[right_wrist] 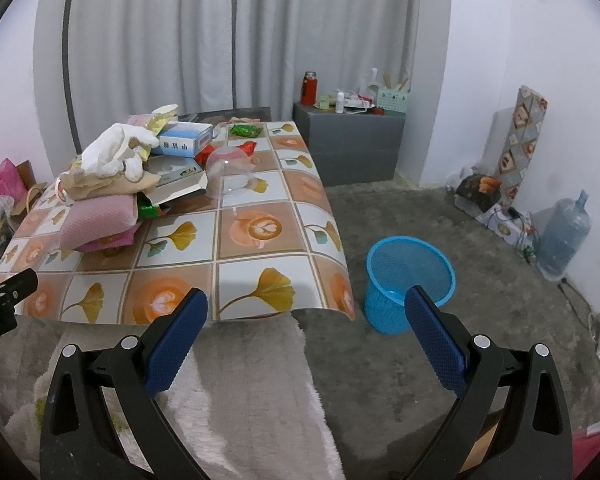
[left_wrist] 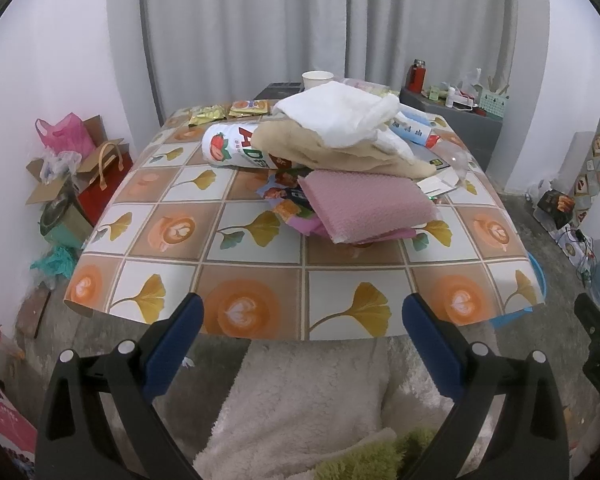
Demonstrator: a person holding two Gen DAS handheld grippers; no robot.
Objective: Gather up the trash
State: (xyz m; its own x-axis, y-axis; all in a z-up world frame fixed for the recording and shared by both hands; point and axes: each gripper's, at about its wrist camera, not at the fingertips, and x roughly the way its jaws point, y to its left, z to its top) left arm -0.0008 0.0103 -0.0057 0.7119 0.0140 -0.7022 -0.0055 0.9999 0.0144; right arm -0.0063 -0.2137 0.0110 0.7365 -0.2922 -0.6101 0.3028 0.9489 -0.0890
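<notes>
1. The left gripper (left_wrist: pixel 302 312) hung at the bottom of its frame, blue pads wide apart and nothing between them, short of the near table edge.
2. The right gripper (right_wrist: pixel 306 308) matched it in its own view, fingers spread and empty, low in the frame.
3. The table (left_wrist: pixel 256 280), under a cloth of ginkgo leaves and latte cups, filled the middle of the left view.
4. Centre frame sat the pile: a white cloth (left_wrist: pixel 340 114) on top, a beige cloth (left_wrist: pixel 340 152) under it, and a pink folded cloth (left_wrist: pixel 366 204) nearest the camera.
5. Colourful snack wrappers (left_wrist: pixel 286 196) poked out from beneath the pink cloth, touching it.
6. A white strawberry-print canister (left_wrist: pixel 232 146) lay on its side left of the pile, its far end tucked under the beige cloth.
7. Two yellow snack packets (left_wrist: pixel 230 112) lay flat at the far left of the table, with a paper cup (left_wrist: pixel 317 79) behind the pile.
8. In the right view, a clear plastic cup (right_wrist: pixel 230 174) stood upside down right of the pile, with a blue tissue box (right_wrist: pixel 184 140) behind it and a green wrapper (right_wrist: pixel 244 131) at the far edge.
9. The blue mesh bin (right_wrist: pixel 410 284) stood on the floor just beside the table's near right corner, lower centre-right of frame, looking empty.
</notes>
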